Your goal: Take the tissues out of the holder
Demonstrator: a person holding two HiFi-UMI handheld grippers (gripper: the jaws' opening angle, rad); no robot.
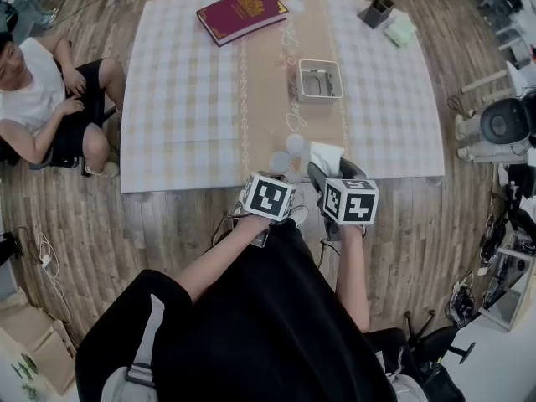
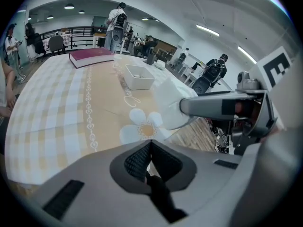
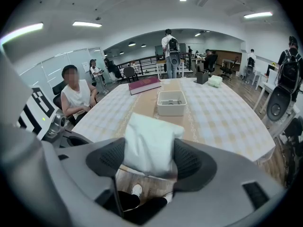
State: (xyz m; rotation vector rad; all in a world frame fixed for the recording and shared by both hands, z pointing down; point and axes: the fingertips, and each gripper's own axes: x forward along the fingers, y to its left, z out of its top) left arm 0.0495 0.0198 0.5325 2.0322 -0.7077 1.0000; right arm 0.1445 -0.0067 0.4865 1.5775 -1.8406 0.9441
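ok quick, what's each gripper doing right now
left gripper: closed, nothing between its jaws
right gripper: closed on the white tissue pack

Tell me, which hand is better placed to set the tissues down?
Right gripper: its jaws clamp the white tissue pack near the table edge. The left gripper is shut, holding nothing.

On the table [image 1: 184,99] the holder [image 1: 320,97] sits centrally, book [image 1: 241,13] behind-left, tissues [image 1: 326,157] before it at the edge.
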